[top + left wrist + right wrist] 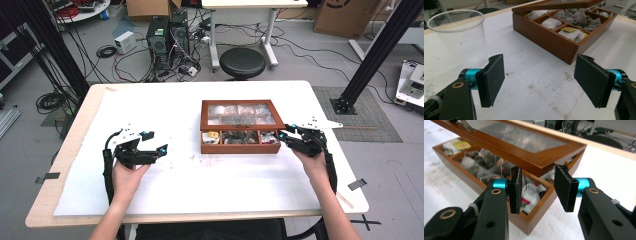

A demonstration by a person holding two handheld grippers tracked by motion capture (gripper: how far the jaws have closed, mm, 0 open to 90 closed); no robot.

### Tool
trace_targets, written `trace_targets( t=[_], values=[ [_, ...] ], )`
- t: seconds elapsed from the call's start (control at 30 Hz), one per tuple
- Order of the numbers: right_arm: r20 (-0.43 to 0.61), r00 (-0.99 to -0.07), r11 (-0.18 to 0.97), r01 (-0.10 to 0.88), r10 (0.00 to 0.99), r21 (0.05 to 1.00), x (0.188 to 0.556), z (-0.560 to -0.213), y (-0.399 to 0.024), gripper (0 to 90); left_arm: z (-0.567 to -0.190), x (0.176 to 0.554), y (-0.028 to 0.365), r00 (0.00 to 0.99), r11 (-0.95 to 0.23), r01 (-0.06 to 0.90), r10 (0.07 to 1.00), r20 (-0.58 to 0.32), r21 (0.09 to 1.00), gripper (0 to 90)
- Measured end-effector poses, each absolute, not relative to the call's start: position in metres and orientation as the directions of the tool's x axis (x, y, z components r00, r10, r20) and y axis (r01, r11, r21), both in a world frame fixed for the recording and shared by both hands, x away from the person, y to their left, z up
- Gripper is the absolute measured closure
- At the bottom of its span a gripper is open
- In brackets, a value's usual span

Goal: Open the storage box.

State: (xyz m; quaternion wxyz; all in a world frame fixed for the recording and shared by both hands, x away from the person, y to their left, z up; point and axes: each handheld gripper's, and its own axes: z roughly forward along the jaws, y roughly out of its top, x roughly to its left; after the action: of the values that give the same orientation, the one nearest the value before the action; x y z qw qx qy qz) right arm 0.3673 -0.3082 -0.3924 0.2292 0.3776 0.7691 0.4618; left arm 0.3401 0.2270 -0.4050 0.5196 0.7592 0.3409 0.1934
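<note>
A brown wooden tea box (pixel 240 148) sits right of centre on the white table cover, its glass-paned lid (pixel 237 102) raised at the front. Its compartments hold tea bags (pixel 574 33). My right gripper (pixel 283 137) is at the box's front right corner. In the right gripper view its jaws (pixel 540 190) stand open on either side of the lid's corner (pixel 537 168), with a gap on each side and the packets (pixel 529 195) below. My left gripper (pixel 156 141) hovers left of the box, open and empty (pixel 539 80). A clear plastic cup (pixel 456 37) stands ahead of its left jaw.
The white cover (pixel 200 175) has bare room between the grippers and in front of the box. Behind the table are a black stool (pixel 242 61), computer towers (pixel 159 37) with cables, and black frame posts (pixel 380 50).
</note>
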Motion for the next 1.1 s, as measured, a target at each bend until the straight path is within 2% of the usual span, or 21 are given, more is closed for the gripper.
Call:
trace_targets(
  t=[0.53,1.1],
  values=[
    [-0.006,-0.571,0.231,0.322,0.821,0.918,0.379,-0.371,-0.304,55.3,-0.403,0.342,0.224,0.699,-0.22,0.319,0.711,-0.072,0.922,24.7],
    [0.014,-0.562,0.179,0.287,0.827,0.941,0.401,-0.351,-0.302,57.2,-0.4,0.349,0.211,0.723,-0.22,0.333,0.684,-0.098,0.917,24.7]
  ],
)
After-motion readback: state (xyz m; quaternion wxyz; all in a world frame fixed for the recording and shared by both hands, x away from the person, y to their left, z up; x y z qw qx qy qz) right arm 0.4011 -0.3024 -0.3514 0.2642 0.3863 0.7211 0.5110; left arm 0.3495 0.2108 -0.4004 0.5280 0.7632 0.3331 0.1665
